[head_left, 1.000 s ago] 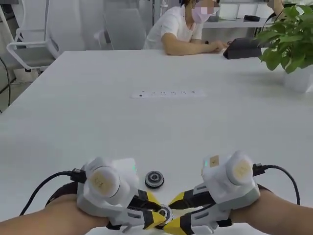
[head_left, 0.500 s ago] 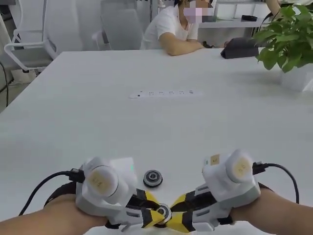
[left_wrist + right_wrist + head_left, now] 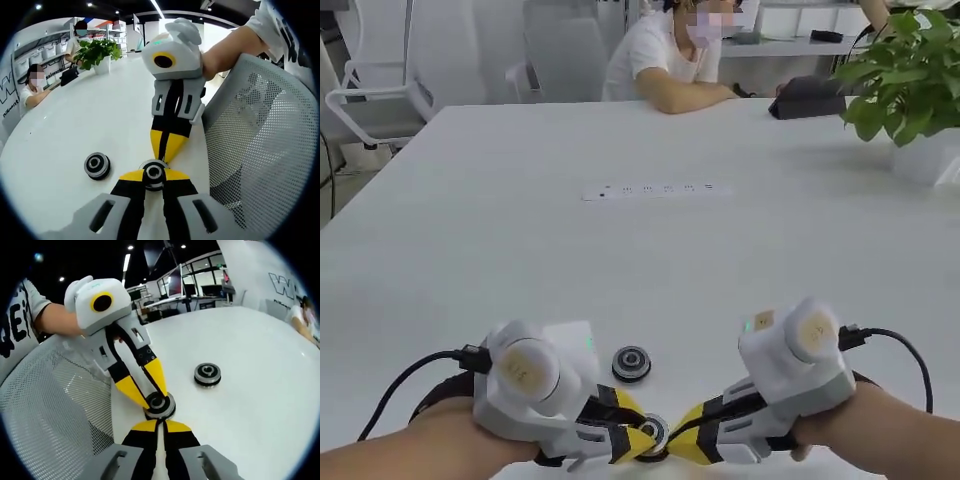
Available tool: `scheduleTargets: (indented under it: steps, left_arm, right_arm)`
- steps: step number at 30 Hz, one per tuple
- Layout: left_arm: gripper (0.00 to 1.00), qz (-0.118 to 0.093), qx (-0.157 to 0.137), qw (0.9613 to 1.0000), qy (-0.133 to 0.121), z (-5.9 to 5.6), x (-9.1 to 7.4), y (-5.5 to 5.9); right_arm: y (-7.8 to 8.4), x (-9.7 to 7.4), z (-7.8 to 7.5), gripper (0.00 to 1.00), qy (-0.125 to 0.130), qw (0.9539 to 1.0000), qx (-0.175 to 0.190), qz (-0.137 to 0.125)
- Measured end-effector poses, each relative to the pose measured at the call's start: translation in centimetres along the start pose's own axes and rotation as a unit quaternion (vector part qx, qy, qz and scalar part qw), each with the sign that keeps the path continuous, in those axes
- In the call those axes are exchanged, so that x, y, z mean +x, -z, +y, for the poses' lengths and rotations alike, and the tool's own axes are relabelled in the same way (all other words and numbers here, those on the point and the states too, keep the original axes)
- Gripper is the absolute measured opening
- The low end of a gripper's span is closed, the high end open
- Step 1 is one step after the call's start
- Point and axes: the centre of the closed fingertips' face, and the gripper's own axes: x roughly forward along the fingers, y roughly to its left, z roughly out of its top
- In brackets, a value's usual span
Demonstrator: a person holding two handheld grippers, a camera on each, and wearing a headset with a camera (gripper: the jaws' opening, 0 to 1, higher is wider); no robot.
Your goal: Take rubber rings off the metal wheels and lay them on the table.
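Left tongs (image 3: 153, 176) are closed on a metal wheel (image 3: 160, 404), one yellow jaw tip on each side of it. The wheel lies flat, low over the bench (image 3: 650, 260) at its near edge; contact with the surface cannot be confirmed.

Right tongs (image 3: 161, 427) have both jaws drawn together into a single wedge. The joined tips meet the rim of the same wheel from the opposite side. Whether they pinch the rubber ring cannot be determined.

In the head view the two tools point inward toward each other, with their bodies angled outward and upward. The left forearm (image 3: 420, 445) enters from the lower left corner and the right forearm (image 3: 885, 435) from the lower right corner, both held low and near level with the bench. A black cable leaves the outer side of each tool.

A second metal wheel (image 3: 632, 363) lies flat on the bench just beyond the held wheel, apart from both tongs, with its dark ring on.

A grey mesh chair (image 3: 260, 150) stands just beside the near bench edge. Farther out, a white power strip (image 3: 658, 189) is set in mid-bench. A potted plant (image 3: 905, 70) stands at the far right, and a seated person (image 3: 665, 60) leans on the far edge.
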Motion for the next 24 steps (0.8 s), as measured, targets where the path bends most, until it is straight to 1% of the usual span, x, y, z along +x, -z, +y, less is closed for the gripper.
scheduleTargets:
  steps: [2, 4, 5, 6, 8, 10, 14, 15, 17, 18, 20, 21, 23, 24]
  left_arm:
    - [0.07, 0.0, 0.001, 1.0, 0.0, 0.0, 0.0, 0.0]
    - [0.07, 0.0, 0.0, 1.0, -0.001, 0.0, 0.0, 0.0]
    - [0.07, 0.0, 0.0, 1.0, -0.001, 0.0, 0.0, 0.0]
    - [0.07, 0.0, 0.0, 1.0, -0.001, 0.0, 0.0, 0.0]
    - [0.07, 0.001, 0.001, 1.0, -0.002, 0.0, 0.0, 0.0]
    - [0.07, 0.001, 0.001, 1.0, -0.002, 0.0, 0.0, 0.0]
    - [0.07, 0.001, 0.002, 1.0, -0.003, 0.1, 0.1, 0.0]
    - [0.07, 0.001, 0.002, 1.0, -0.003, 0.1, 0.1, 0.0]
    - [0.07, 0.002, 0.002, 1.0, -0.004, 0.1, 0.1, 0.0]
    - [0.07, 0.002, 0.002, 1.0, -0.005, 0.0, 0.1, 0.0]
    - [0.07, 0.002, 0.001, 1.0, -0.006, 0.0, 0.1, 0.0]
    - [0.07, 0.002, 0.002, 1.0, -0.006, 0.0, 0.1, 0.0]
    - [0.07, 0.003, 0.002, 1.0, -0.006, 0.0, 0.1, -0.1]
    - [0.07, 0.003, 0.002, 1.0, -0.006, 0.0, 0.1, 0.0]
  right_arm:
    - [0.1, 0.0, -0.1, 0.0, -0.001, 0.9999, 0.013, -0.004]
    - [0.1, -0.1, -0.3, 0.0, 0.0, 0.9994, 0.034, -0.009]
    - [0.1, -0.2, -0.4, 0.0, 0.0, 0.9989, 0.046, -0.012]
    - [0.0, -0.2, -0.3, 0.0, -0.004, 0.9977, 0.066, -0.017]
    - [0.0, -0.3, -0.6, 0.0, -0.003, 0.9965, 0.081, -0.023]
    - [-0.2, -0.4, -0.9, 0.0, -0.001, 0.9931, 0.112, -0.033]
    - [-0.6, -0.8, -1.5, 0.0, 0.001, 0.9859, 0.158, -0.056]
    - [-0.6, -0.8, -1.3, 0.0, -0.004, 0.9846, 0.165, -0.058]
    - [-0.5, -0.8, -1.4, 0.0, -0.004, 0.9821, 0.179, -0.059]
    - [-0.6, -0.8, -1.4, 0.0, -0.005, 0.9801, 0.188, -0.063]
    - [-0.9, -0.9, -1.3, 0.0, -0.01, 0.9776, 0.198, -0.07]
    - [-1.3, -1.0, -1.1, 0.0, -0.017, 0.9747, 0.208, -0.079]
    - [-1.1, -0.9, -1.1, 0.0, -0.013, 0.9759, 0.205, -0.073]
    - [-1.1, -0.9, -1.0, 0.0, -0.014, 0.9758, 0.206, -0.073]
